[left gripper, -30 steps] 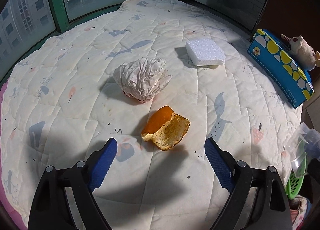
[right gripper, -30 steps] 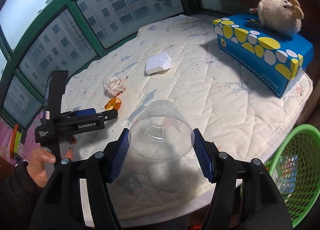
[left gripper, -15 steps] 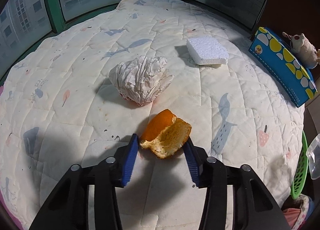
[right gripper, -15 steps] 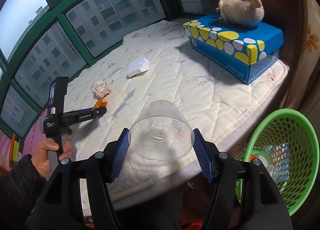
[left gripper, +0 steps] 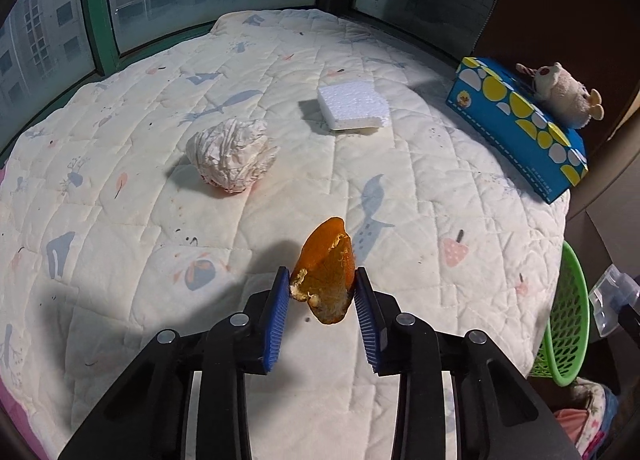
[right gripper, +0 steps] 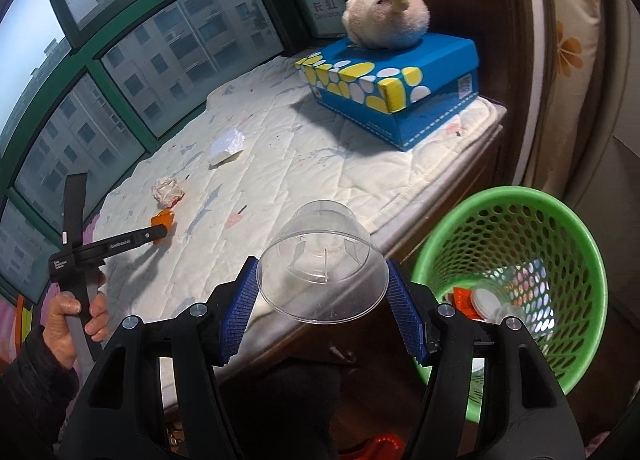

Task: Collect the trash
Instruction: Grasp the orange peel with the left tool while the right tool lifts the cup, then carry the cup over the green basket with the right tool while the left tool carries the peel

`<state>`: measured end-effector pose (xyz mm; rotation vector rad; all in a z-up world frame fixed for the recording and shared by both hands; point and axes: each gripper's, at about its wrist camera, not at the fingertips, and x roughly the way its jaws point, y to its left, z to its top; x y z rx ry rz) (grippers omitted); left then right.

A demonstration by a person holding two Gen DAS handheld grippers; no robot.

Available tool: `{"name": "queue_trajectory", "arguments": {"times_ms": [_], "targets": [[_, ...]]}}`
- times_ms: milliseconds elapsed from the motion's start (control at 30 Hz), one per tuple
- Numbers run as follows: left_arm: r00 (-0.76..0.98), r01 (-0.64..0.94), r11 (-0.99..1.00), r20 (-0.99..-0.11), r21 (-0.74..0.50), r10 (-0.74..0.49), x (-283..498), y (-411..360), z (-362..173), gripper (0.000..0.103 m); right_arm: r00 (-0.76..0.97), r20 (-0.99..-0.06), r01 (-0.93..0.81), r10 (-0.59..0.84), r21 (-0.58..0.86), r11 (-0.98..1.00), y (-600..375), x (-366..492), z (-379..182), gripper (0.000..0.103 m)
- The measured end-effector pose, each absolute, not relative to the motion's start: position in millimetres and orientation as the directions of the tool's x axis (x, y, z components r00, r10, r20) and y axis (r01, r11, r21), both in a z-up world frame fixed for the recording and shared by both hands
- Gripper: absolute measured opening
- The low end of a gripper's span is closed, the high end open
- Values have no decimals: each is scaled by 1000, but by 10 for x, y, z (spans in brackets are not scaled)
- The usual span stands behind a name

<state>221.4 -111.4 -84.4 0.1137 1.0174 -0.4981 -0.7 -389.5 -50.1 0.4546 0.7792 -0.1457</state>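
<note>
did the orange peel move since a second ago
Yes. The orange peel lay flat on the quilt below the crumpled paper; now it stands on edge, pinched in the left gripper, farther from that paper and toward the camera.

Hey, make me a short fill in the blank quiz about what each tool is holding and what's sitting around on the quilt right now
1. The left tool is shut on the orange ____.
2. The right tool grips a clear plastic ____.
3. The plush toy sits on top of the blue ____.
4. The basket beside the quilted pad is colored ____.

Missing words: peel; cup; box; green
</note>
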Motion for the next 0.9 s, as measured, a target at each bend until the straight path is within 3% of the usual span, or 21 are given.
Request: {"name": "queue_trajectory", "arguments": {"times_ms": [433,900], "targets": [[372,593,785,-804,-178,-464,1603,-1800,-584,32,638,-766,467,-77,305,830,-4621,-483,-828,63],[290,694,697,-816,-181,-500,1163,-2458,-595,32,601,-798,540,-49,360,761,-5090,-398,-1263,66]]}}
